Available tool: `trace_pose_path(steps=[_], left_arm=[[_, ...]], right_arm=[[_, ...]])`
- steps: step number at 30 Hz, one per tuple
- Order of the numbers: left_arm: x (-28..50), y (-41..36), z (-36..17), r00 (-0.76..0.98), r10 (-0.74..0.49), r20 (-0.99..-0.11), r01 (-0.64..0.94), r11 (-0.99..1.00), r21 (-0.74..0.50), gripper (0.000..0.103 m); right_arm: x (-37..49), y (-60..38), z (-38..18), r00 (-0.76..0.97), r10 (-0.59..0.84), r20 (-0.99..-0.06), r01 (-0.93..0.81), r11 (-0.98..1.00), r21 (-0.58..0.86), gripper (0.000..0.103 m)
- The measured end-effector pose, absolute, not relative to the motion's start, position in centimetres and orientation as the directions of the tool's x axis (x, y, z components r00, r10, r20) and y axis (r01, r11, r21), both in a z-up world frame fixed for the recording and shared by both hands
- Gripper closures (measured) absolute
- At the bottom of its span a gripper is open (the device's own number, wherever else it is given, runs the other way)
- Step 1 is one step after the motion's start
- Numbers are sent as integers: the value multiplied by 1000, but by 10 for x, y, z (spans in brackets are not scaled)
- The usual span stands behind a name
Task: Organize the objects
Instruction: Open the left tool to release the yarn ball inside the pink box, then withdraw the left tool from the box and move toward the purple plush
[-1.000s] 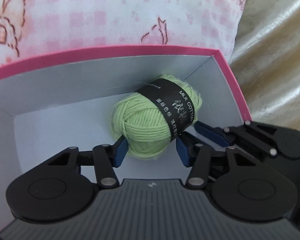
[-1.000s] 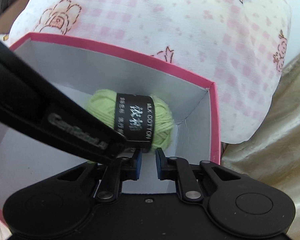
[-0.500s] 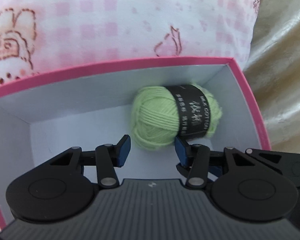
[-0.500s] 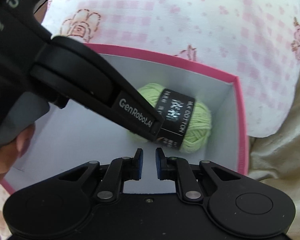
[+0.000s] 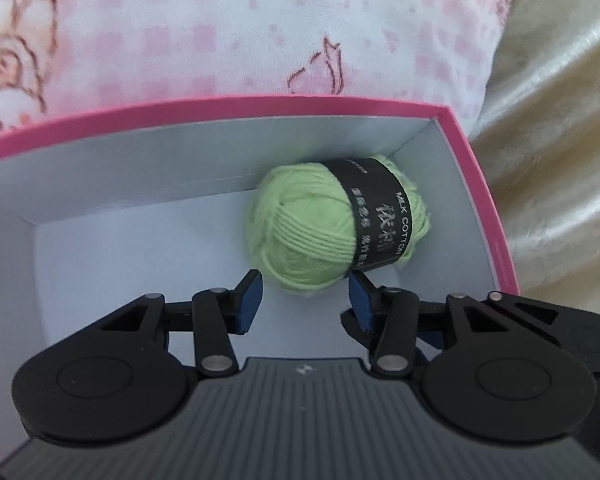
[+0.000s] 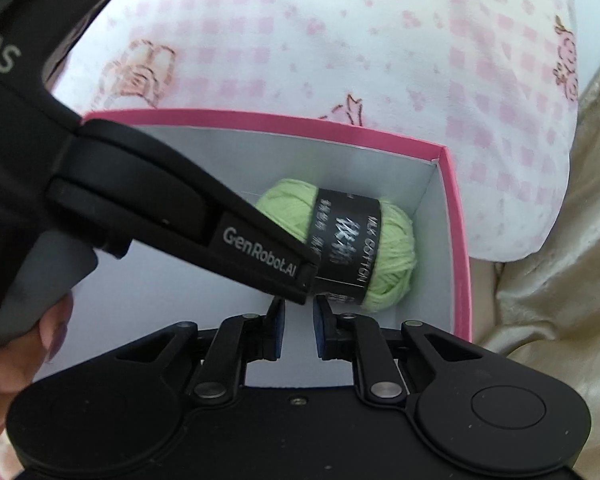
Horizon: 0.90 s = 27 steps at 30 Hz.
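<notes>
A light green yarn ball [image 5: 300, 236] with a black paper band lies on the floor of a pink-rimmed white box [image 5: 260, 104], tucked into its far right corner. My left gripper [image 5: 304, 292] is inside the box just short of the ball. Its blue pads stand apart at the ball's near side and do not squeeze it. In the right wrist view the same ball [image 6: 392, 248] shows partly behind one of the left gripper's fingers [image 6: 260, 256]. My right gripper [image 6: 300, 312] hovers over the box's near part, shut and empty.
A pink-checked white pillow [image 5: 220, 40] lies right behind the box's far wall. Shiny beige fabric [image 5: 560, 120] spreads to the right of the box. A hand [image 6: 4, 360] holding the left gripper shows at the left edge. The box floor [image 5: 140, 260] left of the ball is bare.
The left gripper's pads were around the ball a second ago and have drawn back off it. The ball stays in the corner. The right gripper's view has tilted and shifted slightly.
</notes>
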<state>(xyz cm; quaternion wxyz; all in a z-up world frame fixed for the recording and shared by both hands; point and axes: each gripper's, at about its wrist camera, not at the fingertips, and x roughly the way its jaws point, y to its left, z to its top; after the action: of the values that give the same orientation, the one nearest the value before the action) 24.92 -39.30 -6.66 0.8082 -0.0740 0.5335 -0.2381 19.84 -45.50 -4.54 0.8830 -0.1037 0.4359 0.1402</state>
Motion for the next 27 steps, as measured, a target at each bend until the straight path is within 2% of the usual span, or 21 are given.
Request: trace_pose_path(steps=[5,9,11,13,19,27], left_arm=[[235,-382,-42,312,-474,-823,350,863,-364,43],[217,-352,-19,307,-472,-827,364,861,-356,43],[204,-339,-6,323,-467,-823,381,860,-339,37],[194,-330,4,337,-461,-821,386,863,-326,37],[169,-307,21,342,-438,-832,395,870,-296,36],[134,-277,42,357,-393,-847,412,880,-235,33]], right_arm=[[166,-454,-32,598,226,-769,-315,949,34,78],[143,-442,-22,613,210,-762,-317,948,6,71],[134,-433,-14,613,204,-763,-315,949,1,66],[133,-431,-10,615,191,-765,-298,955,-2,62],[137,-437,-12,626,173,-760,-245,969,19,62],[102,-440,20,649,161,-744,-226,974,13,57]])
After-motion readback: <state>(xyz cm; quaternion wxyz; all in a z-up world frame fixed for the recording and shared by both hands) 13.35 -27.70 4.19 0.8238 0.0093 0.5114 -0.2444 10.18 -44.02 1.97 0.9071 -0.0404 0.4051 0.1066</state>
